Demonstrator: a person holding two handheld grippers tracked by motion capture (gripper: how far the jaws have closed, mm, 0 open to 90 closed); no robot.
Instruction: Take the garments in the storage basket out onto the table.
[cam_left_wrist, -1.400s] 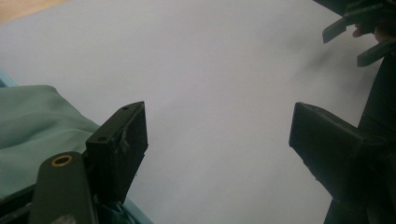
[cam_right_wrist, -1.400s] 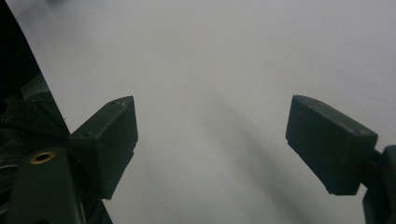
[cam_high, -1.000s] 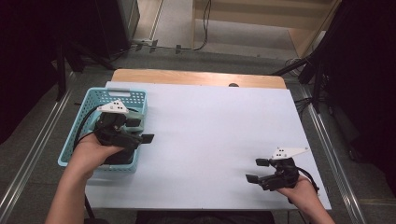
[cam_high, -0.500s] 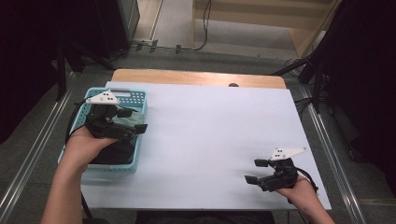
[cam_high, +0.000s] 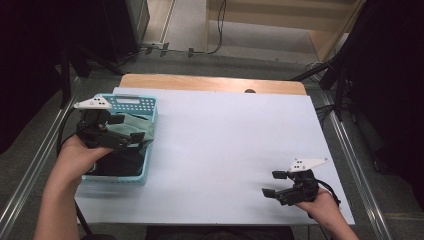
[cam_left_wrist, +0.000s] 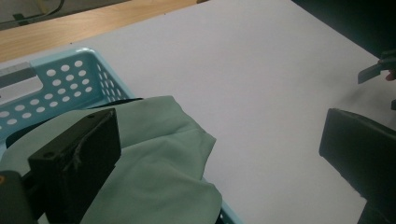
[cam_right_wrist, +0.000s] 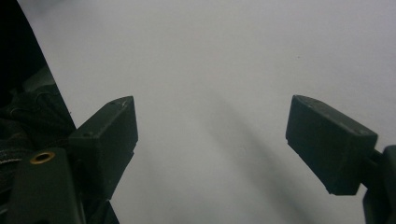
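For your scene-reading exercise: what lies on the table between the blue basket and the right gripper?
Nothing: in the high view the white table top is bare between the blue basket and the right gripper.

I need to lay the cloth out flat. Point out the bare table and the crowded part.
Bare: the white table between the light blue perforated plastic basket and the right gripper. Crowded: the basket, holding pale green cloth, left gripper over it.

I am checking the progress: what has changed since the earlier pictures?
The left gripper moved toward the basket's far end and its jaws have just been opening, wide apart over the green cloth lying in the basket. The right gripper stayed put, open.
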